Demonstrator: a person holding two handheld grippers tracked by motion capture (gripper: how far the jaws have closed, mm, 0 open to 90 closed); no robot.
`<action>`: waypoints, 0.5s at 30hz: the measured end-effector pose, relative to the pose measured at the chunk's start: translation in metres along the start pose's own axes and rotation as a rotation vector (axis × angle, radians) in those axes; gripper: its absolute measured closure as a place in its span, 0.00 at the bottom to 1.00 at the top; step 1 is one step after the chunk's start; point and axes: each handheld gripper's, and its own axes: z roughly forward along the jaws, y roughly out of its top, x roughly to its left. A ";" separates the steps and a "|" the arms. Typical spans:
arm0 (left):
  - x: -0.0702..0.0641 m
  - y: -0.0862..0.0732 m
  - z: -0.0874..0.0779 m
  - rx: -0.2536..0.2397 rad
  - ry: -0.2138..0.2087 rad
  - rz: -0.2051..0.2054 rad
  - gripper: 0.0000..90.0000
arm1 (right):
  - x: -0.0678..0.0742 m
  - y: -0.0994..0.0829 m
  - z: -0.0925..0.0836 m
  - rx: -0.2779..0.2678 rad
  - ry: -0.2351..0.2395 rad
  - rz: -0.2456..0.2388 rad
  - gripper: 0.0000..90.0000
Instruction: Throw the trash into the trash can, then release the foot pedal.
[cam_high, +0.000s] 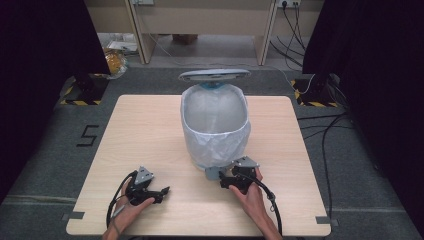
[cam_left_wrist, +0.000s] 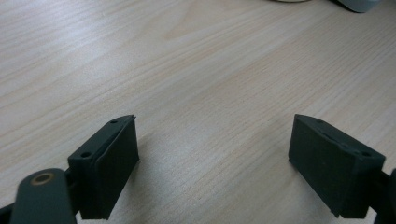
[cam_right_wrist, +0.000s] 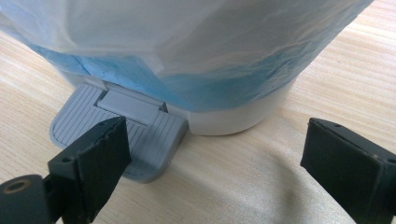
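A pedal bin (cam_high: 215, 125) stands upright at the middle of the tabletop (cam_high: 145, 130), nearer the far edge. Its round white body is lined with a thin, crinkled white bag (cam_right_wrist: 196, 42) folded over the rim, pale blue showing beneath. The grey lid (cam_high: 214, 75) is raised behind it, towards the far edge. A flat, ribbed grey plastic pedal (cam_right_wrist: 116, 135) sticks out from the base towards the near edge.

The right gripper (cam_right_wrist: 212, 154) sits at the bin's foot, jaws spread wide, one black jaw over the pedal; whether it touches is unclear. The left gripper (cam_left_wrist: 215, 168) lies near the near edge, left of the bin and well apart from it, jaws wide over bare pale wood grain.
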 end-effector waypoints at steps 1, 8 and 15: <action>0.000 0.000 0.000 0.002 0.001 0.000 0.17 | -0.001 0.000 0.000 0.000 0.002 -0.003 0.09; 0.000 0.000 0.000 0.001 0.005 -0.003 0.17 | 0.000 0.000 0.000 0.000 0.002 -0.001 0.09; 0.000 0.000 0.000 0.001 0.007 -0.006 0.17 | 0.000 0.000 0.000 0.000 0.001 -0.001 0.09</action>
